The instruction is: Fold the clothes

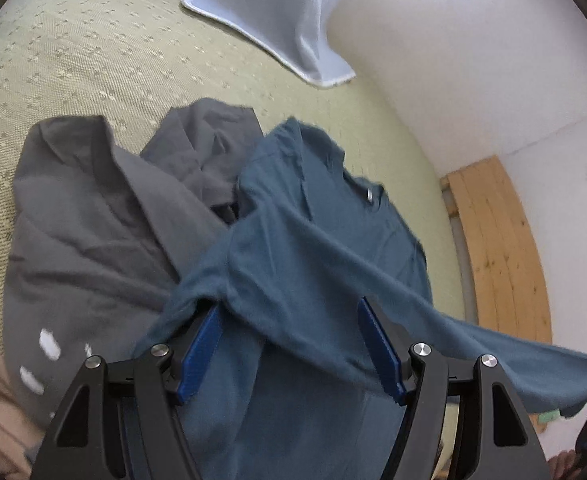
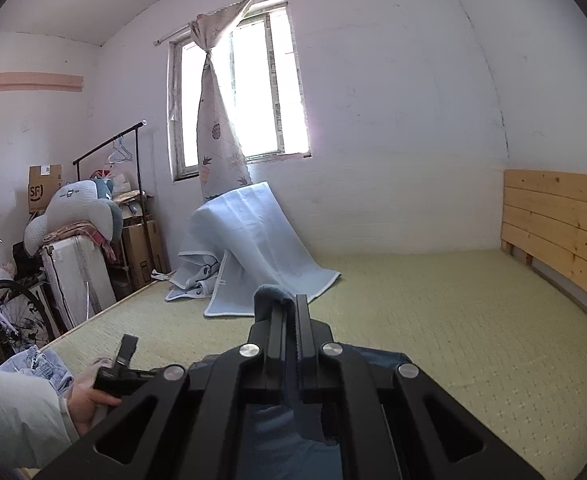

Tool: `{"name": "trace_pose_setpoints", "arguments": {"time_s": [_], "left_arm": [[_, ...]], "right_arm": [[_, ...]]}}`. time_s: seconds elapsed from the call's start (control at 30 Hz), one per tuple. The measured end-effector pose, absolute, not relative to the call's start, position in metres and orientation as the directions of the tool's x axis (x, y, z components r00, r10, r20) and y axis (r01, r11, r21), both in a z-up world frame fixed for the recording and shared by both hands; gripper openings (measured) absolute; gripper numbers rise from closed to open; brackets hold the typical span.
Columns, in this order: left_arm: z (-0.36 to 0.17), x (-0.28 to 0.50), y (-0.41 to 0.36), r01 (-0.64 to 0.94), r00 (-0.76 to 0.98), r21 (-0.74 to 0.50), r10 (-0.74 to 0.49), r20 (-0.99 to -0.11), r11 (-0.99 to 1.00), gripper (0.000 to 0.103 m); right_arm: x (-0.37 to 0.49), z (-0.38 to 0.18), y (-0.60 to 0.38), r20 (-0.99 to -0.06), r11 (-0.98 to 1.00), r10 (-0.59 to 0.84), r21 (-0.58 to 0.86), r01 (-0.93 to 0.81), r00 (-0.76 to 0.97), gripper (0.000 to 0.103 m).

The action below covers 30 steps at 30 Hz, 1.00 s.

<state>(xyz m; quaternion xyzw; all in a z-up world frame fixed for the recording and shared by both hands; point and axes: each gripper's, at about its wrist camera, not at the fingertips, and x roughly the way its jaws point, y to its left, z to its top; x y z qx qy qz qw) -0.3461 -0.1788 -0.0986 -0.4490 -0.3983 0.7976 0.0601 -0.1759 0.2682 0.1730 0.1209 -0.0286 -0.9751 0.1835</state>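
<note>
Step in hand: spreading the blue shirt [image 1: 317, 240] on the bed [image 1: 93, 60] before folding. Right hand-held gripper [image 2: 289, 312] clenched on a shirt edge, lifted. Left hand-held gripper [image 1: 293, 344] released, jaws straddling a fabric ridge, pads not pressing. Next: close left on it. Grey garment [image 1: 93, 216] lies left, partly under the shirt; light blanket [image 1: 293, 20] well ahead.

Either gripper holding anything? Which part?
Right gripper is shut on a bunched edge of the blue shirt; which part is unclear. Left gripper is open, shirt between its fingers, ungripped.
</note>
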Motion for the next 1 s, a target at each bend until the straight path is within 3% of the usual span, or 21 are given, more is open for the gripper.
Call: {"name": "trace_pose_setpoints", "arguments": {"time_s": [0.17,0.23,0.3,0.37,0.47,0.73,1.0], "left_arm": [[-0.105,-0.353,-0.187,0.294,-0.636,-0.727,0.44,-0.633,-0.62,0.072],[-0.106,-0.353,-0.192,0.31,-0.652,-0.737,0.43,-0.625,-0.601,0.067],[-0.107,-0.351,-0.199,0.338,-0.662,-0.737,0.409,-0.628,-0.585,0.035],[-0.108,-0.347,-0.21,0.354,-0.687,-0.754,0.393,-0.611,-0.553,0.016],[-0.108,-0.342,-0.224,0.364,-0.72,-0.767,0.363,-0.592,-0.529,0.003],[-0.119,-0.33,-0.241,0.333,-0.774,-0.807,0.347,-0.529,-0.487,0.001],[-0.116,-0.319,-0.245,0.288,-0.793,-0.807,0.344,-0.503,-0.516,0.001]], "right_arm": [[-0.178,0.186,0.26,-0.224,-0.926,-0.377,0.084,0.368,-0.899,0.001],[-0.178,0.19,0.257,-0.226,-0.924,-0.381,0.077,0.374,-0.897,0.001],[-0.181,0.191,0.257,-0.235,-0.926,-0.376,0.077,0.369,-0.896,0.001],[-0.184,0.191,0.257,-0.245,-0.928,-0.371,0.077,0.363,-0.896,0.001],[-0.197,0.185,0.262,-0.288,-0.932,-0.361,0.096,0.348,-0.887,0.001],[-0.241,0.133,0.287,-0.467,-0.944,-0.329,0.178,0.278,-0.821,0.001],[-0.291,0.043,0.325,-0.682,-0.963,-0.262,0.231,0.139,-0.682,0.002]]}}
